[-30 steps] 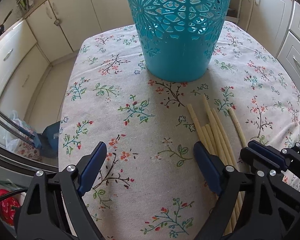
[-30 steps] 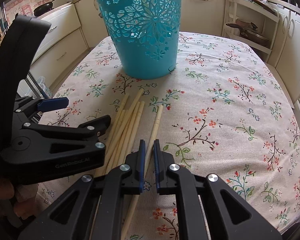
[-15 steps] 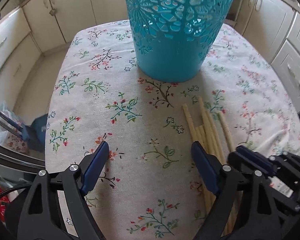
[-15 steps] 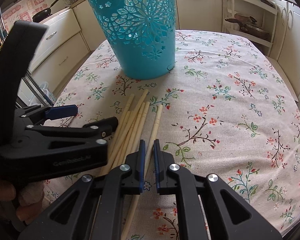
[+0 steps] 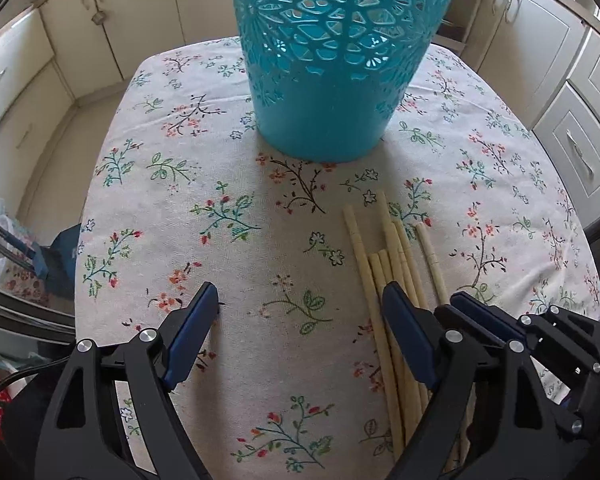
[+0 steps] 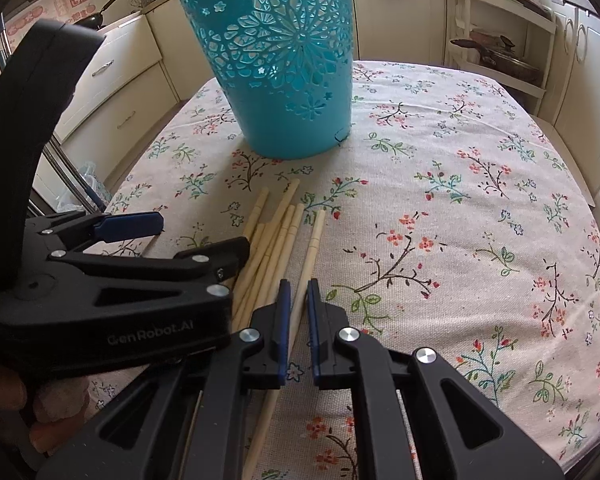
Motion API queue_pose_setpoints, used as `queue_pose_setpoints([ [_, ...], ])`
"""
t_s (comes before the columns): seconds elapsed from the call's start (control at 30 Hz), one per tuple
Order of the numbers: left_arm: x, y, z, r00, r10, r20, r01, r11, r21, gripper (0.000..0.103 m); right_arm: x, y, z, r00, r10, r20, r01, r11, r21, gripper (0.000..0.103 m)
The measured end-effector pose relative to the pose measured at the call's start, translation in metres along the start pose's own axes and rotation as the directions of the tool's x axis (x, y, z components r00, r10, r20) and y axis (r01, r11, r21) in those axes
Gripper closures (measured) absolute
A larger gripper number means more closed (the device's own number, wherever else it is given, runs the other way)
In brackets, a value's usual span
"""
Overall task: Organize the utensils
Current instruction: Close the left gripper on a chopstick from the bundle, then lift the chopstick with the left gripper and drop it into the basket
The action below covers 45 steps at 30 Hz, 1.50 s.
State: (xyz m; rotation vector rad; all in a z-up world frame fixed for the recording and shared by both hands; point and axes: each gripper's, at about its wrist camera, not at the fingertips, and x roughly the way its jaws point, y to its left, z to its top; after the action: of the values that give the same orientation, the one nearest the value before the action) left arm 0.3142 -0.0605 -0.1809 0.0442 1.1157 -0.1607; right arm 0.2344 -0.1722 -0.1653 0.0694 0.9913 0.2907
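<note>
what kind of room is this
Most likely a home kitchen: cream cabinets line the walls, a frying pan sits on the counter, and a table with a floral tablecloth holds chopsticks beside a teal basket.

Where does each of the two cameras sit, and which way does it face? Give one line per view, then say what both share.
Left wrist: sits on the left gripper, facing along its wide-apart fingers at the teal basket; chopsticks lie to the right.
Right wrist: sits on the right gripper, whose narrowly spaced fingers straddle one chopstick; the left gripper and a hand show at left.
Shared: basket, chopsticks, floral tablecloth.
</note>
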Motion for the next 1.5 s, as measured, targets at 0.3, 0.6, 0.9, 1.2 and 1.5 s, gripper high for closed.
queue_pose_setpoints([
  [0.3, -0.001, -0.003, 0.001, 0.999, 0.032, -0.002, -0.032, 0.999, 0.017, 0.027, 0.000, 0.002, 0.000, 1.000, -0.015, -0.004, 0.015, 1.000, -0.024, 0.094],
  [0.6, 0.003, -0.003, 0.001, 0.999, 0.049, -0.015, -0.048, 0.998, 0.033, 0.035, 0.000, 0.004, -0.001, 1.000, -0.026, -0.004, 0.026, 0.999, -0.043, 0.094],
  [0.9, 0.000, -0.007, 0.006, 0.999, 0.031, -0.011, -0.030, 0.998, 0.055, 0.051, 0.000, 0.007, -0.001, 0.999, -0.040, -0.002, 0.040, 0.997, -0.067, 0.094],
  [1.2, -0.001, -0.008, 0.011, 1.000, -0.005, -0.006, 0.006, 0.996, 0.084, 0.091, 0.001, 0.008, -0.002, 0.999, -0.049, 0.004, 0.049, 0.995, -0.084, 0.094],
  [1.5, -0.001, -0.008, 0.010, 0.999, -0.043, -0.017, 0.045, 0.996, 0.083, 0.098, 0.001, 0.009, -0.001, 0.999, -0.046, 0.005, 0.046, 0.995, -0.083, 0.094],
])
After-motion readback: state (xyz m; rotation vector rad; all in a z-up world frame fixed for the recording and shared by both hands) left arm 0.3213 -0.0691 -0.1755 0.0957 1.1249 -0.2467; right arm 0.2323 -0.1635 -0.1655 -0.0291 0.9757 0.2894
